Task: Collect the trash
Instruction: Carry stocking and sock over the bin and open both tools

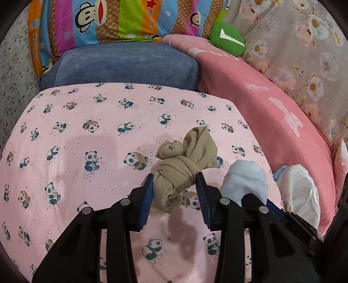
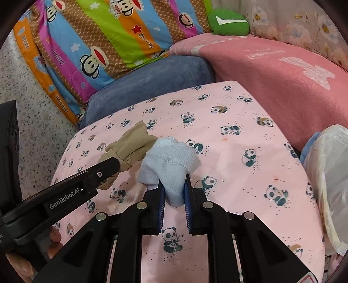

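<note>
A knotted tan stocking (image 1: pixel 182 167) lies on the pink panda-print sheet (image 1: pixel 87 135). My left gripper (image 1: pixel 175 185) has its jaws around the stocking's lower roll, both pads touching it. A light blue sock (image 2: pixel 169 165) lies just right of the stocking. My right gripper (image 2: pixel 174 189) is shut on the sock's lower end. The sock (image 1: pixel 245 180) and the right gripper's body also show in the left wrist view. The tan stocking (image 2: pixel 130 148) and the left gripper's arm show in the right wrist view, left of the sock.
A white plastic bag (image 1: pixel 302 191) lies at the sheet's right edge, also in the right wrist view (image 2: pixel 328 174). A rose blanket (image 1: pixel 261 104), a blue cushion (image 1: pixel 121 65), a striped monkey-print pillow (image 1: pixel 121 19) and a green plush (image 1: pixel 228 39) sit behind.
</note>
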`<state>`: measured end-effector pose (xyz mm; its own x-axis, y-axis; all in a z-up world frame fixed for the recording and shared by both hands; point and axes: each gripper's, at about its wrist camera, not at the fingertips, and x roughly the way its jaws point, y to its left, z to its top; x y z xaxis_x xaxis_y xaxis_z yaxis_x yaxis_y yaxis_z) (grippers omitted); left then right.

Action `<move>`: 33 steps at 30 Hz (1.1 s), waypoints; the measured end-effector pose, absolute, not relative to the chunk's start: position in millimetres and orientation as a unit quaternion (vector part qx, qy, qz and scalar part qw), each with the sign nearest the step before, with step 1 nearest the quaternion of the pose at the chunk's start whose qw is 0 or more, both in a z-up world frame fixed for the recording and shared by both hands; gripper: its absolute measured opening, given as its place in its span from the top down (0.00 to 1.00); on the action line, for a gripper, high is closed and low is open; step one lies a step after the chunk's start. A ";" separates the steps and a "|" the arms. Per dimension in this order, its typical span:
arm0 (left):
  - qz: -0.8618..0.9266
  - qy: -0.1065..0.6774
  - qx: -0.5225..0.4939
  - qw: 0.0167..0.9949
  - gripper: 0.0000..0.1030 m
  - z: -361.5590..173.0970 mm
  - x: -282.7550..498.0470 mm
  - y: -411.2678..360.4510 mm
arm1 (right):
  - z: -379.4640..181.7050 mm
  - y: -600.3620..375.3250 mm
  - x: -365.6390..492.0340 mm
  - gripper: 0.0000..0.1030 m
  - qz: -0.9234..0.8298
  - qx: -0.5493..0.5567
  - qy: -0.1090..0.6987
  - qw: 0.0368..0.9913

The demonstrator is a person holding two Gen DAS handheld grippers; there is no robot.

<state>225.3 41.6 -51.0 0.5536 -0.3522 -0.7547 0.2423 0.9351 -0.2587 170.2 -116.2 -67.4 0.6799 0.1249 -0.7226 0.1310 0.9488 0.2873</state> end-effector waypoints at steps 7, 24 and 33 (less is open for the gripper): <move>-0.200 0.410 -0.048 0.888 0.64 -11.4 193.5 5.9 | -31.4 -152.7 132.9 0.85 -0.029 0.179 0.357 0.916; -0.282 0.368 0.013 0.886 0.64 35.4 120.2 -95.7 | 16.6 -259.5 35.9 0.85 -0.111 0.225 0.278 0.927; -0.314 0.365 0.041 0.875 0.64 36.1 96.0 -141.7 | 15.5 -299.2 2.5 0.85 -0.144 0.246 0.262 0.922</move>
<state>96.0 -141.7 36.1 0.5362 -0.5204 -0.6646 0.5808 0.7988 -0.1569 2.5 -299.2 15.5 0.8213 -0.1375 -0.5536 0.3946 0.8378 0.3773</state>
